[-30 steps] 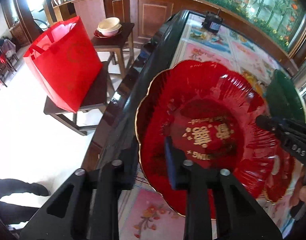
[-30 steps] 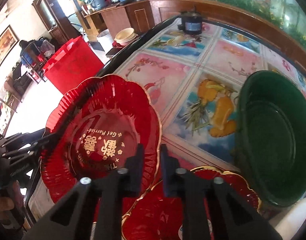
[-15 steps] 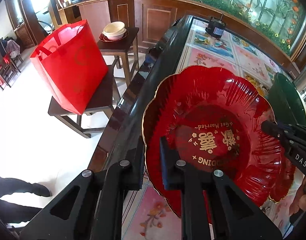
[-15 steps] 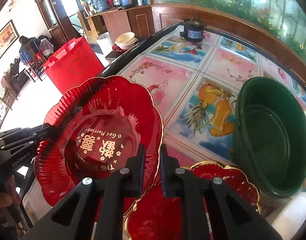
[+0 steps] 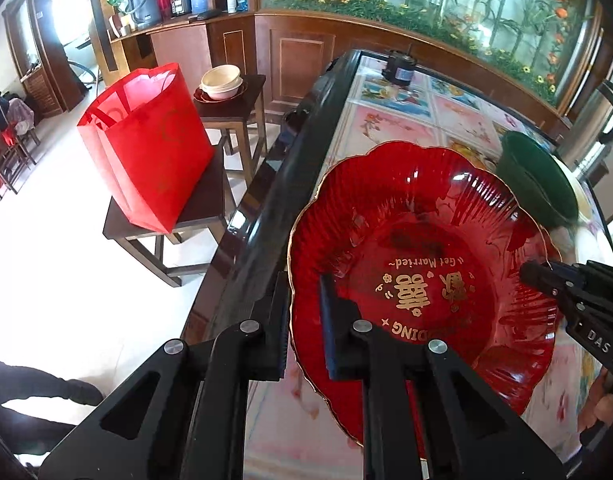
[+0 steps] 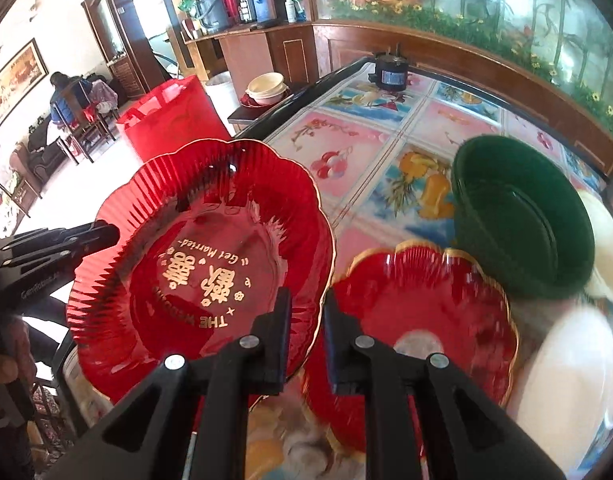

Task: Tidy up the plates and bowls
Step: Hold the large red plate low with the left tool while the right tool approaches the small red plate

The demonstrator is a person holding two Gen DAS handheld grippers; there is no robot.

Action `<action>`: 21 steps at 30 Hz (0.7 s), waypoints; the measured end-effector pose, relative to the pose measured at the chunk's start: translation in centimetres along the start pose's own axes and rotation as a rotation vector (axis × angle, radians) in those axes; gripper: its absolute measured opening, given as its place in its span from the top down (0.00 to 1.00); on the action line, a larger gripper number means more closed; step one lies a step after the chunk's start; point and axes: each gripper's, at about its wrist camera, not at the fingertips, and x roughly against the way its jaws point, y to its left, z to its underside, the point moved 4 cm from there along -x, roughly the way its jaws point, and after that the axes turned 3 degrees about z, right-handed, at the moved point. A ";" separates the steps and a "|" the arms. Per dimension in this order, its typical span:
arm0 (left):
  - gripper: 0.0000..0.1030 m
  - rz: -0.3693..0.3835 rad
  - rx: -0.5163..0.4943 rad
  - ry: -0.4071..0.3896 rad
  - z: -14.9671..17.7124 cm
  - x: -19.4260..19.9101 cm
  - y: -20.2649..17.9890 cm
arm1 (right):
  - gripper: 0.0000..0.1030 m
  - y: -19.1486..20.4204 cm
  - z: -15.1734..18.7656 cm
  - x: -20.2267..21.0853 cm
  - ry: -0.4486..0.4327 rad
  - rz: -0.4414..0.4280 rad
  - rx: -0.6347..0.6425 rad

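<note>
A large red scalloped plate (image 5: 418, 240) with gold lettering is held up over the picture-topped table (image 5: 390, 128), tilted, between both grippers. My left gripper (image 5: 305, 320) is shut on the plate's near rim in the left wrist view. My right gripper (image 6: 308, 328) pinches the opposite rim of the plate (image 6: 210, 240); its jaws are easing open slightly, with the rim still pressed between the pads. A smaller red plate (image 6: 422, 308) lies on the table just right of it. Each gripper shows in the other's view, the right gripper (image 5: 526, 272) and the left gripper (image 6: 102, 236).
A dark green bowl (image 6: 522, 216) stands right of the small plate, with white dishes (image 6: 574, 360) beyond it. A black motor (image 6: 390, 72) sits at the table's far end. A red bag (image 5: 146, 148) rests on a stool, and cream bowls (image 5: 220, 80) on a side table.
Both grippers have carried the large red plate up and away from the small red plate, which now shows far more in the right wrist view. The left jaws closed tighter on the rim.
</note>
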 end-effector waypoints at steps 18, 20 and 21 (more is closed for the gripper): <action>0.87 -0.018 -0.012 0.014 7.0 1.4 0.8 | 0.81 3.5 8.0 1.8 0.021 -0.044 0.013; 0.87 -0.019 -0.012 0.018 7.5 1.4 0.8 | 0.81 3.8 8.5 1.5 0.031 -0.049 0.014; 0.87 -0.020 -0.013 0.019 7.7 1.3 0.8 | 0.81 3.9 8.8 1.3 0.039 -0.050 0.016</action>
